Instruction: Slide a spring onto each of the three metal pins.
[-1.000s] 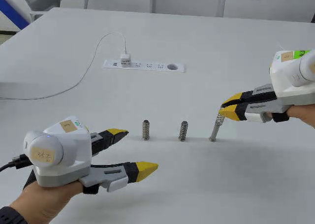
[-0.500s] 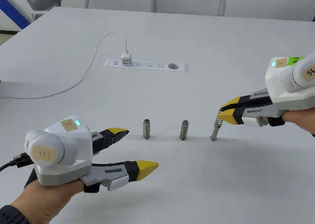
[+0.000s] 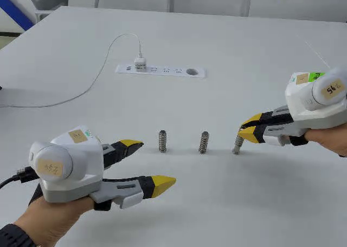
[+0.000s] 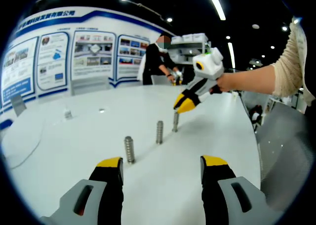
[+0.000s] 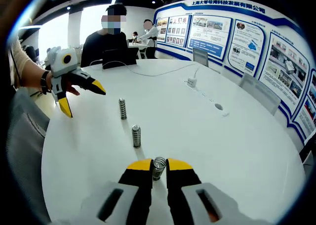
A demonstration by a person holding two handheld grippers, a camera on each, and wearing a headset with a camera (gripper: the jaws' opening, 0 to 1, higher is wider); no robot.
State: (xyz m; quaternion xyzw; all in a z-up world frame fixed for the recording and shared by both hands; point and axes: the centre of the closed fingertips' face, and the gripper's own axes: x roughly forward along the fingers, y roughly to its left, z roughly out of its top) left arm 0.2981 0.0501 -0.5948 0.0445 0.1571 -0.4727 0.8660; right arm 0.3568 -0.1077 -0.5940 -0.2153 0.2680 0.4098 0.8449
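Springs (image 3: 204,144) in a row on the white table (image 3: 217,203), head view first: first spring (image 3: 162,141) and middle spring (image 3: 204,140) standing upright, apart from both grippers; third spring (image 3: 238,144) leaning a little, its top at the tips of the right gripper (image 3: 248,128), jaws narrow and closed around it. Nearer the person, the left gripper (image 3: 149,162), short of the first spring, jaws spread wide and holding nothing. Beyond the row, a power strip (image 3: 160,70) with a white plug (image 3: 140,63) and a cable (image 3: 103,62) trailing off. Left gripper view next: left gripper (image 4: 162,163) wide open over bare table; first spring (image 4: 129,149) just ahead, then middle spring (image 4: 159,132), then third spring (image 4: 176,121) under the yellow tips of the right gripper (image 4: 186,102). Right gripper view last: right gripper (image 5: 160,165) drawn close on either side of third spring (image 5: 158,161), coil end facing the camera; middle spring (image 5: 136,135) and first spring (image 5: 122,108) farther along; left gripper (image 5: 83,100) beyond, jaws spread, well apart from the row.
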